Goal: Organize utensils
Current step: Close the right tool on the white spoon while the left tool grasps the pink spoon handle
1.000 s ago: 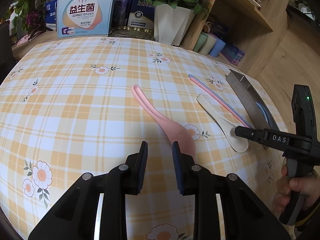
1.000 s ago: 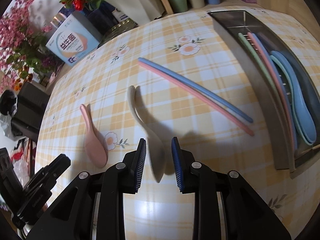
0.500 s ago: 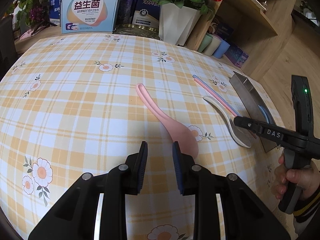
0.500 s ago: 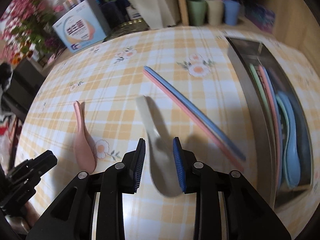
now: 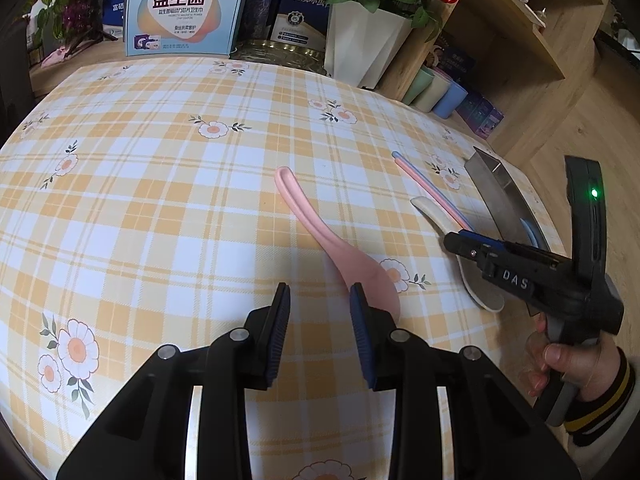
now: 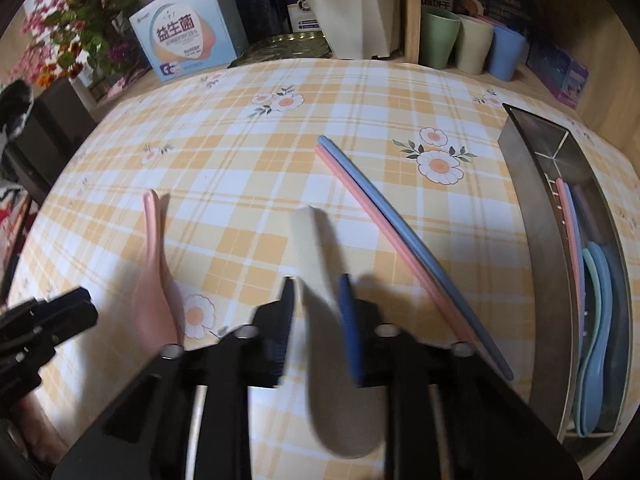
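A cream spoon (image 6: 316, 264) lies on the checked tablecloth, its handle between the fingers of my open right gripper (image 6: 316, 292); it also shows in the left wrist view (image 5: 434, 216). A pink spoon (image 5: 320, 232) lies just ahead and right of my open, empty left gripper (image 5: 320, 300); it shows in the right wrist view (image 6: 154, 256) too. A pink and a blue chopstick (image 6: 384, 232) lie side by side to the right. A steel tray (image 6: 536, 232) at the right edge holds chopsticks and blue and green spoons (image 6: 598, 320).
A white flower pot (image 5: 362, 46), a printed box (image 5: 182, 8) and gift boxes stand along the back edge. Three cups (image 6: 466, 42) stand on a wooden shelf at the back right. The table edge runs close beside the tray.
My right gripper moved forward over the cream spoon, whose handle now sits between its fingers. My left gripper drew slightly closer to the pink spoon. The utensils did not move.
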Motion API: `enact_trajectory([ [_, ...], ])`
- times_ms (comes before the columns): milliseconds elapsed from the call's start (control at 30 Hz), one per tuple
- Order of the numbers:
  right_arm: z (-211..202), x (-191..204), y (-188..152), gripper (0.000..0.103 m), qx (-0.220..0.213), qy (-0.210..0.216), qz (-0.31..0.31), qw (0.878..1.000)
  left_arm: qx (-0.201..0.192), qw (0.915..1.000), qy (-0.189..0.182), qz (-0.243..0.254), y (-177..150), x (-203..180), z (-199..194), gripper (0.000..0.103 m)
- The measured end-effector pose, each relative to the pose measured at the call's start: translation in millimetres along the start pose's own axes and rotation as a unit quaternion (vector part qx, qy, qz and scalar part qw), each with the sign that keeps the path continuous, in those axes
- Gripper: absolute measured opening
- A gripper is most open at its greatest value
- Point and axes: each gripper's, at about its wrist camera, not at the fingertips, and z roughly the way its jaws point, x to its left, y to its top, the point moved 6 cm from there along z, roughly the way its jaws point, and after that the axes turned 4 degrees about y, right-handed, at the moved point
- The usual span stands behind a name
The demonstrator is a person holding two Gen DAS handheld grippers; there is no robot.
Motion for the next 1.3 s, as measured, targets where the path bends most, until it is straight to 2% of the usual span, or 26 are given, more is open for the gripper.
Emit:
enact_trajectory([
  [100, -2, 0, -2, 0.015, -0.007, -0.003, -0.003, 1.000, 0.007, 0.9999, -0.004, -0.010, 1, 1, 4, 0.030],
  [367, -18, -7, -10, 0.015, -0.034, 0.027, 0.040, 0.998, 0.039, 0.9978, -0.034, -0.041, 10, -9, 24, 0.031],
  [567, -25, -11, -12, 0.015, -0.043, 0.042, 0.050, 0.997, 0.050, 0.9972, -0.016, -0.054, 22, -15, 40, 0.031],
  [800, -25, -17, -17, 0.015, -0.047, 0.057, 0.066, 0.995, 0.068, 0.9951, -0.012, -0.071, 21, -24, 48, 0.031],
  [1000, -28, -25, -22, 0.015, -0.053, 0.070, 0.083, 0.993, 0.073, 0.9944, 0.007, -0.076, 22, -29, 53, 0.031],
  [1067, -30, -28, -22, 0.015, -0.056, 0.072, 0.087, 0.992, 0.073, 0.9942, 0.004, -0.079, 22, -31, 53, 0.024],
  [1100, -31, -29, -22, 0.015, -0.057, 0.074, 0.089, 0.992, 0.070, 0.9951, 0.014, -0.069, 22, -33, 52, 0.012],
  [1167, -33, -31, -22, 0.015, -0.061, 0.076, 0.090, 0.991, 0.063, 0.9964, 0.031, -0.048, 23, -36, 50, 0.010],
  [1300, -35, -35, -22, 0.015, -0.065, 0.080, 0.097, 0.990, 0.071, 0.9966, 0.033, -0.025, 23, -46, 48, 0.010],
])
